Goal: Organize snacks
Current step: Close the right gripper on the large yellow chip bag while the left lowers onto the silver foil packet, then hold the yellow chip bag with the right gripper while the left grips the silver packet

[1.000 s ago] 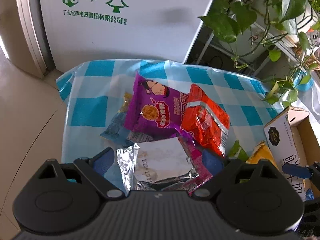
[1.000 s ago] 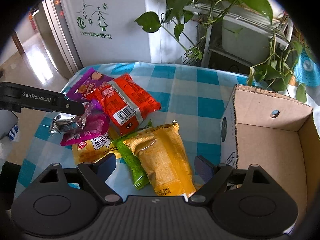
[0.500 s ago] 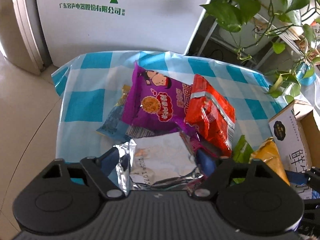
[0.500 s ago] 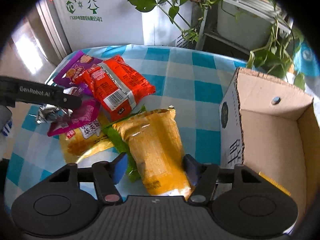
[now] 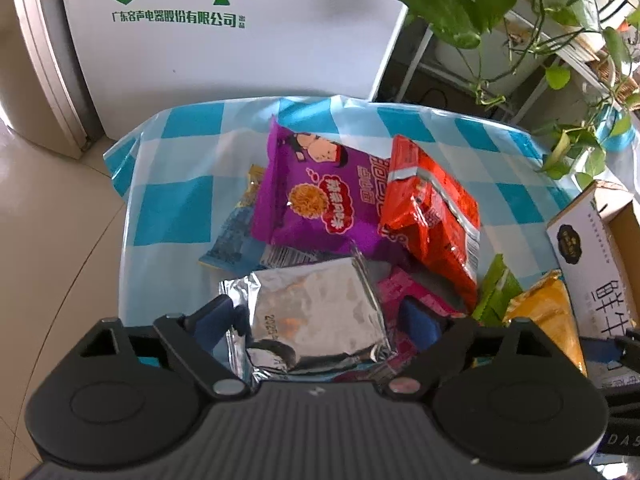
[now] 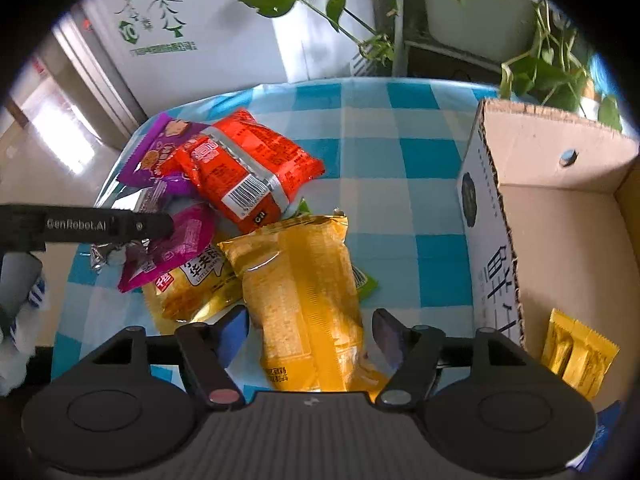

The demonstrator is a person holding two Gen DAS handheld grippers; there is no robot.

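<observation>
Snack bags lie piled on a blue-checked tablecloth (image 5: pixel 172 208). My left gripper (image 5: pixel 320 320) has its fingers on both sides of a silver and pink foil bag (image 5: pixel 316 312), closed against it. A purple bag (image 5: pixel 316 196) and a red bag (image 5: pixel 432 216) lie beyond. My right gripper (image 6: pixel 310 330) straddles the near end of a yellow bag (image 6: pixel 304 292), fingers (image 6: pixel 234 332) close to its sides. The left gripper (image 6: pixel 160 224) and its pink bag (image 6: pixel 172 248) show at left in the right wrist view. An open cardboard box (image 6: pixel 492 240) stands at right.
Yellow packets (image 6: pixel 576 360) lie inside the box. A second yellow bag (image 6: pixel 192 288) and a green bag (image 6: pixel 366 280) lie under the pile. A white appliance (image 5: pixel 240 40) stands behind the table, potted vines (image 5: pixel 560 20) at back right. The floor drops off at left.
My right gripper has moved forward over the yellow bag and its fingers have narrowed around it. My left gripper has closed in on the silver and pink bag.
</observation>
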